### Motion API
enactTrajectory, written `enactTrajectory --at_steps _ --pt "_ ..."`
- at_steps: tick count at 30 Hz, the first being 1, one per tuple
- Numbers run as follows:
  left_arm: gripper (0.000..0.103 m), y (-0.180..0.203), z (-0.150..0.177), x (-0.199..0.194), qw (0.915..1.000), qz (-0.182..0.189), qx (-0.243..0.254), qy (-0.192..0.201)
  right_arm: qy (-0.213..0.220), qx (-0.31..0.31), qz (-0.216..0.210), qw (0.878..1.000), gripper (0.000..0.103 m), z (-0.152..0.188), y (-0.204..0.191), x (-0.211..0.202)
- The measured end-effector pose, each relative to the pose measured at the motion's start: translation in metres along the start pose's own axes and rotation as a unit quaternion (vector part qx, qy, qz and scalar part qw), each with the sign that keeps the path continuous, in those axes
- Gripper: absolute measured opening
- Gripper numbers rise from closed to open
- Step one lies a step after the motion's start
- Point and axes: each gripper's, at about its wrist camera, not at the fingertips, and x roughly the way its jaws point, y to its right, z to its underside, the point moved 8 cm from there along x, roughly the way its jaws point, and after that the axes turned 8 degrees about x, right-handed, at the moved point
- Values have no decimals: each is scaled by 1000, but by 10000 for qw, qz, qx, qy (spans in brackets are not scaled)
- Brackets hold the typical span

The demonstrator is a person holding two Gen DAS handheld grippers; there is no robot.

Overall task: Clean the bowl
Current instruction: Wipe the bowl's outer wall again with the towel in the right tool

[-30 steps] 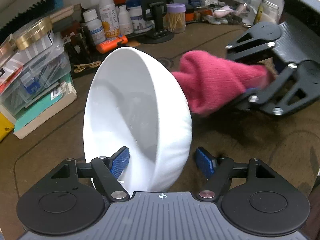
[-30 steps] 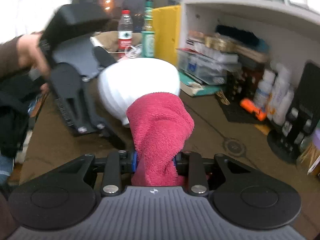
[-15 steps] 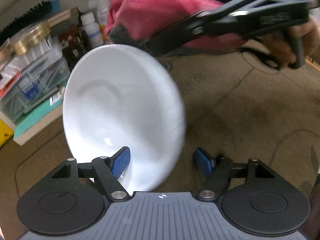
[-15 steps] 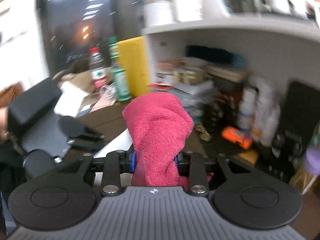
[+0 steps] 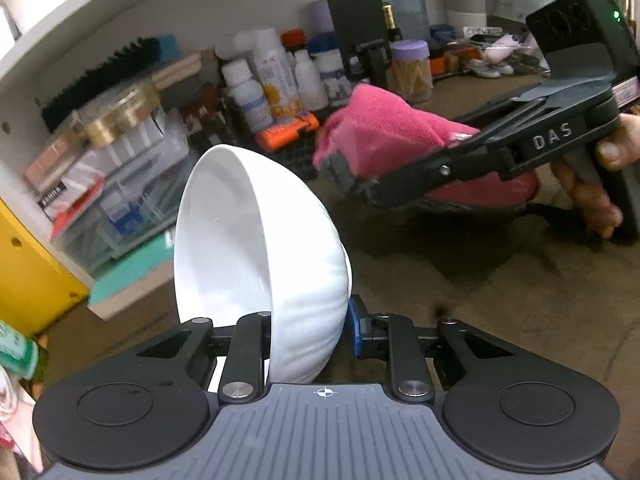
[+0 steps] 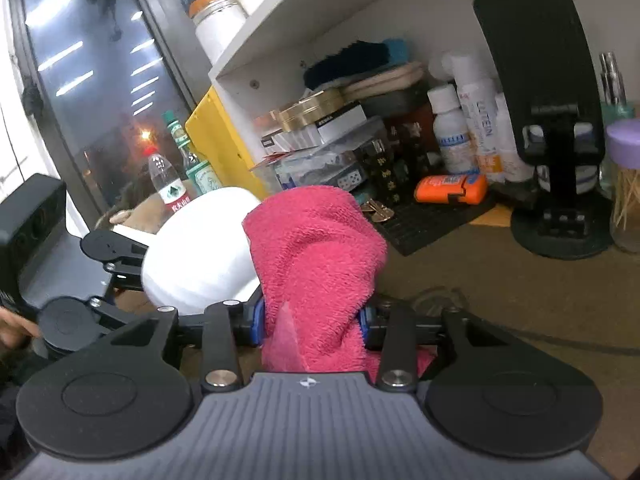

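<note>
Left gripper (image 5: 308, 332) clenched on the wall of a white ceramic bowl (image 5: 256, 264): bowl held on edge at lower centre of the left wrist view, opening turned to frame left, rim pointing up toward the shelf clutter. One blue pad (image 5: 354, 330) presses the bowl's ribbed outer side; the other finger sits inside.

Right gripper (image 6: 312, 320) grasping a pink terry cloth (image 6: 316, 248), bunched and standing up between its fingers at centre of the right wrist view. In the left wrist view the cloth's tip sits upper right of the bowl, apart from it.

Background: brown tabletop (image 5: 500, 280); orange box (image 6: 450, 189), white bottles (image 6: 450, 132), black phone stand (image 6: 556, 152) along the back.
</note>
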Motion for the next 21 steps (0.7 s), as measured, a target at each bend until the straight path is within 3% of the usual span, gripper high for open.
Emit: enactTrajectory --at_steps 5,8,12,13,16,19,21 --pt "19 36 7 -29 9930 1096 -373 223 -111 -1212 -184 9924 41 12 -34 -34" --pt "20 41 10 -33 9929 1121 -341 206 -365 -1846 -356 9815 40 33 -54 -58" --pt "20 38 6 -32 9916 1246 -312 141 -777 -2929 -687 9505 39 68 -94 -78" --pt "20 38 4 -31 9915 1268 -272 119 -824 -2987 -678 9483 39 68 -98 -76" --pt "21 40 3 -28 9917 1277 -140 12 -705 -2857 -313 9552 39 50 -91 -58" --pt "21 33 7 -25 9936 1108 -203 -68 -307 -2018 69 9789 39 10 -58 -35" --pt "25 34 6 -22 9934 1129 -156 -99 -119 -1634 428 9856 36 -5 -33 -19"
